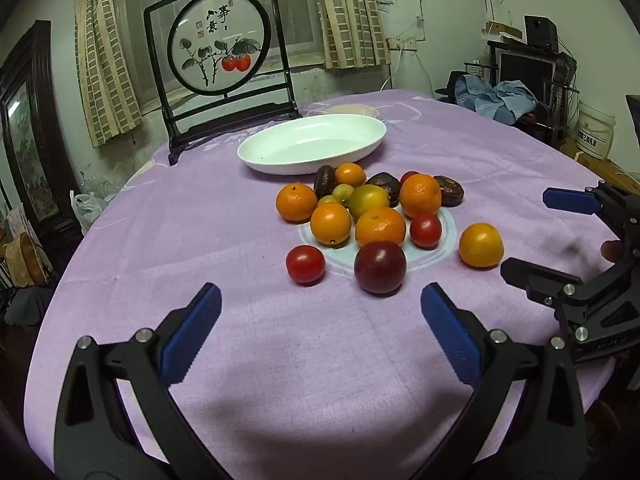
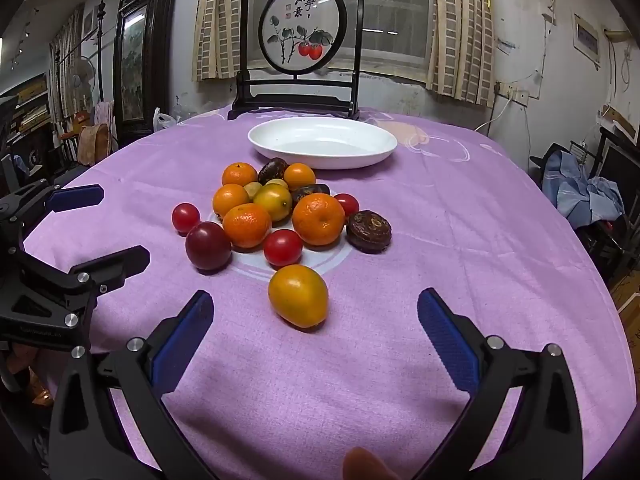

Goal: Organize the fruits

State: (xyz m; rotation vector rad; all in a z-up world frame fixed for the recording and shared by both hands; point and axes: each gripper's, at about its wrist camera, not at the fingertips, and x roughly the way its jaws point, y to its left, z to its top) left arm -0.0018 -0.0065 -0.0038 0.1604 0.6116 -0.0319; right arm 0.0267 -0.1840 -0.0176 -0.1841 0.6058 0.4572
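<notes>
A heap of fruit lies mid-table on the purple cloth: several oranges (image 1: 380, 226) (image 2: 318, 219), red tomatoes (image 1: 305, 264) (image 2: 282, 247), a dark plum (image 1: 380, 267) (image 2: 208, 245), brown wrinkled fruits (image 2: 368, 231) and a yellow-green citrus (image 1: 367, 201). One yellow-orange fruit (image 2: 298, 295) (image 1: 481, 245) sits apart, nearest my right gripper. Behind the heap stands an empty white oval dish (image 1: 256, 148) (image 2: 260, 136). My left gripper (image 1: 320, 308) is open, short of the plum. My right gripper (image 2: 316, 312) is open too, its blue pads just short of the lone fruit.
A black-framed round painting of persimmons (image 1: 218, 38) (image 2: 302, 24) stands at the table's far edge behind the dish. Each gripper shows in the other's view, the right one (image 1: 532, 236) and the left one (image 2: 108, 228). Cluttered furniture rings the table.
</notes>
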